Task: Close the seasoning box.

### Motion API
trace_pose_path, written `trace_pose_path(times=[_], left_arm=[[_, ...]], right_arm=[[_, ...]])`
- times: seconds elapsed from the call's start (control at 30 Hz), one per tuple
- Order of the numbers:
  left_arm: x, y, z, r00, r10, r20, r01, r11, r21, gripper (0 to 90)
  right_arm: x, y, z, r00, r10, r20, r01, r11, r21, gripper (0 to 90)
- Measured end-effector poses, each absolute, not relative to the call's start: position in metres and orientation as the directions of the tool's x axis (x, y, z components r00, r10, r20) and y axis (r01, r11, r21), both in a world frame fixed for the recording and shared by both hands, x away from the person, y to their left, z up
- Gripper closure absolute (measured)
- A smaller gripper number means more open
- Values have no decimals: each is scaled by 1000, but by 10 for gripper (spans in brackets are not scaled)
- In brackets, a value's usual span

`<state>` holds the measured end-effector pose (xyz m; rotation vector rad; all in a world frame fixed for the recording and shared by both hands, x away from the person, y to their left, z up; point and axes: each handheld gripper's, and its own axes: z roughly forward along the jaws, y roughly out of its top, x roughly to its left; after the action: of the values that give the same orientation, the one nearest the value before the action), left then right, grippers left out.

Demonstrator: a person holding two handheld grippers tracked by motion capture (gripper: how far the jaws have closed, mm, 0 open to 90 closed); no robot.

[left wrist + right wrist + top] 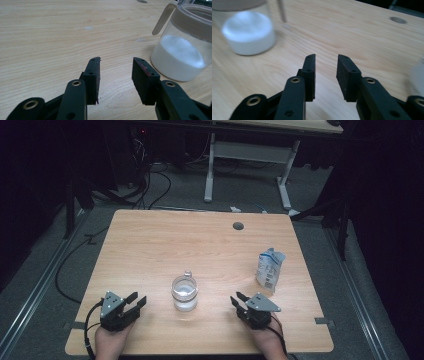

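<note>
On the near half of the wooden table (pixel 150 250), listed left to right.

Left gripper (pixel 136 302): held low near the front edge, jaws spread, nothing between the pads. In the left gripper view the jar (pixel 183 45) stands ahead and to the right of the fingertips (pixel 93 72), apart from them.

Jar (pixel 185 293): clear glass, upright, wide grey collar at the mouth, white powder or granules filling the lower part, a thin handle or spoon stem rising at the rim. It sits between the two grippers, touching neither, somewhat nearer the left one.

Right gripper (pixel 239 299): also low near the front edge, jaws parted with bare tabletop between the pads. In the right gripper view the jar (pixel 247 30) lies ahead and to the left of the fingertips (pixel 310 72), well apart.

Pouch (pixel 270 269): blue-and-white packet, standing upright towards the right edge, beyond the right gripper.

Risks, as judged:
- Glass wall is smooth and round; a pinch off centre could let the jar slip or spin.
- A sideways knock from either gripper could tip it and spill the white contents.
- A swing by the right gripper could topple the light pouch.
</note>
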<state>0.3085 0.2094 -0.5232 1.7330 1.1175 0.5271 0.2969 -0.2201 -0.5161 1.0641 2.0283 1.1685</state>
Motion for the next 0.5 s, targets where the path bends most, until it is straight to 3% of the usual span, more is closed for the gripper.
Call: trace_pose_path(times=[0.33, 0.5], left_arm=[[309, 209, -523, 483, 865, -135, 442, -108, 891, 585], [309, 207, -523, 486, 864, -132, 441, -112, 891, 584]], right_arm=[[275, -306, -510, -341, 938, -68, 380, 203, 902, 610], [270, -321, -512, -308, 950, -50, 389, 174, 905, 609]])
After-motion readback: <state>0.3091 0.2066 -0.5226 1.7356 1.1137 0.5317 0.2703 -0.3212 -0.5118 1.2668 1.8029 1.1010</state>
